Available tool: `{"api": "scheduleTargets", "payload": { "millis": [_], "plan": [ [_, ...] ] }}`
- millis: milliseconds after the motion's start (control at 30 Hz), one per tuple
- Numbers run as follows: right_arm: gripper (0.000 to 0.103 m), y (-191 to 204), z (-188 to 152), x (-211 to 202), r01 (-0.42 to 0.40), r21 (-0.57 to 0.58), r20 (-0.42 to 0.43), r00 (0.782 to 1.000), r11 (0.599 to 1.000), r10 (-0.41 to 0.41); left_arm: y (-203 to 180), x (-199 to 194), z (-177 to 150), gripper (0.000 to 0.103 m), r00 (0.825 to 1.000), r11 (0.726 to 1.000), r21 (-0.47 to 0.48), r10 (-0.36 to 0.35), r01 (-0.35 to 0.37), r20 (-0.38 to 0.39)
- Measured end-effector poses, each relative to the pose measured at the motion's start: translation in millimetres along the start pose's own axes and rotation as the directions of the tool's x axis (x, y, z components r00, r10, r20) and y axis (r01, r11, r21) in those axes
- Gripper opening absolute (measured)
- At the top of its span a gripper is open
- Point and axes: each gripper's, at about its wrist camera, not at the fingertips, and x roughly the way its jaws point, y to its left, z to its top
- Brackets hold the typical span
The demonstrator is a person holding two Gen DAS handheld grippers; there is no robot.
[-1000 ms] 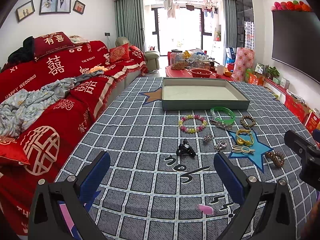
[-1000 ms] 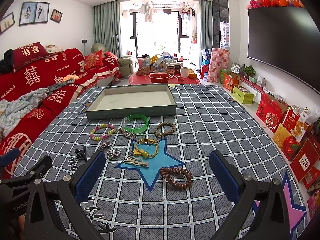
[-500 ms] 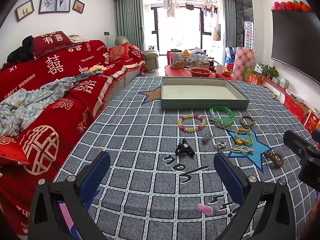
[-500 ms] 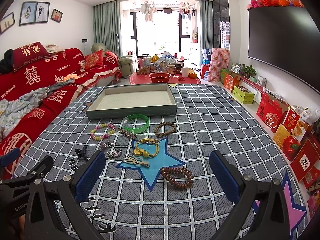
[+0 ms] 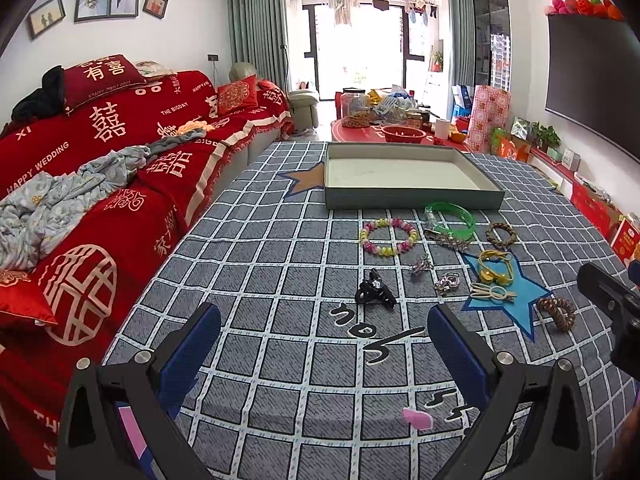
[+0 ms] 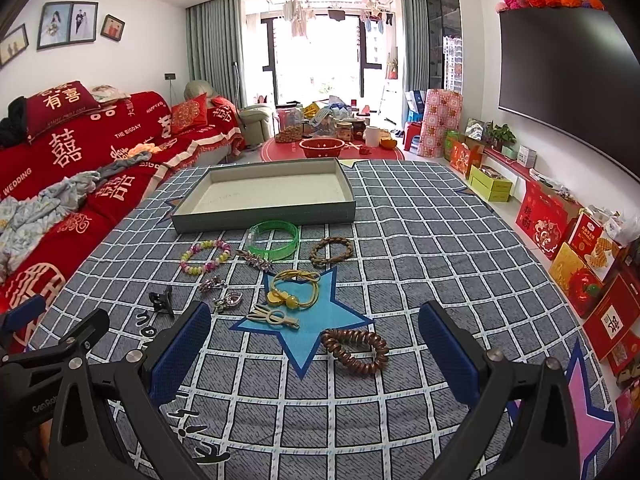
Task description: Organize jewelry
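Jewelry pieces lie loose on the grey checked cloth point(image 6: 420, 248), all outside and on the near side of the shallow grey-green cardboard tray point(image 6: 264, 216), which holds nothing. Against the frames from a second ago, nothing on the cloth has shifted; both views sit a touch differently, so the left gripper point(image 5: 324, 344) and the right gripper point(image 6: 314, 344) have only drifted slightly. Each has its blue-padded fingers spread wide with nothing between them, hovering over the cloth. Just in front of the tray's near wall rests the translucent green plastic bangle point(image 6: 274, 238), with the pastel beaded bracelet point(image 6: 206, 255) to its left and the brown braided bracelet point(image 6: 332, 251) to its right; a silver rhinestone clip point(image 6: 255, 260) lies touching the bangle's near edge. Further from the tray, on the blue star printed in the cloth, sit the yellow cord hair tie with amber beads point(image 6: 294, 288) and a cream rabbit-shaped hair clip point(image 6: 273, 317). The brown spiral coil hair tie point(image 6: 355, 351) is farthest from the tray, lying between the right gripper's fingers in its view. Two small silver sparkly pieces point(image 6: 218, 292) and a black claw clip point(image 5: 374, 293) lie left of the star; the claw clip is just ahead of the left gripper. A red-covered sofa point(image 5: 100, 184) runs along the cloth's left side, and the right gripper's black frame shows at the right edge of the left view.
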Motion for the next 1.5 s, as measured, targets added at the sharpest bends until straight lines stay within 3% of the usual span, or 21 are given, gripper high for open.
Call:
{"api": "scheduleTargets", "payload": {
  "millis": [300,467,733,967,1067,1167,1233,1367,1467,1500],
  "plan": [
    [0.103,-18,-5,12,0.019,0.035,-0.06,0.998,0.999,-0.017,5,19,3,0.103,0.996,0.999,-0.015,-0.044,0.043,-0.083],
    [0.103,-42,-4,32,0.049,0.051,-0.152,0.988,0.997,-0.04,1,30,11,0.103,0.987,0.995,-0.011,-0.099,0.098,-0.124],
    [0.103,-58,-12,75,0.025,0.013,-0.34,0.94,1.0,-0.019,-11,70,26,0.103,0.962,0.988,-0.014,-0.155,0.156,-0.223],
    [0.103,-60,-24,105,0.009,-0.006,-0.445,0.896,1.0,-0.011,-29,100,32,0.103,0.951,0.983,0.037,-0.163,0.179,-0.264],
    [0.103,-55,-23,107,0.006,-0.022,-0.445,0.896,1.0,-0.015,-33,110,30,0.1,0.942,0.982,0.048,-0.158,0.18,-0.297],
    [0.102,-53,-22,107,0.0,-0.028,-0.447,0.894,1.0,-0.012,-36,117,26,0.08,0.928,0.979,0.049,-0.171,0.198,-0.33],
    [0.098,-52,-21,107,-0.006,-0.032,-0.445,0.896,0.999,-0.009,-39,116,24,0.079,0.934,0.978,0.075,-0.163,0.196,-0.317],
    [0.079,-50,-16,106,-0.011,-0.038,-0.436,0.9,0.999,-0.007,-41,114,25,0.046,0.934,0.97,0.091,-0.188,0.225,-0.305],
    [0.053,-48,-12,105,-0.013,-0.039,-0.434,0.901,0.999,-0.006,-40,111,27,0.041,0.924,0.961,0.082,-0.225,0.262,-0.31],
    [0.039,-48,-11,104,-0.008,-0.041,-0.433,0.901,0.999,-0.01,-40,110,27,0.039,0.921,0.959,0.081,-0.235,0.271,-0.31]
  ]
}}
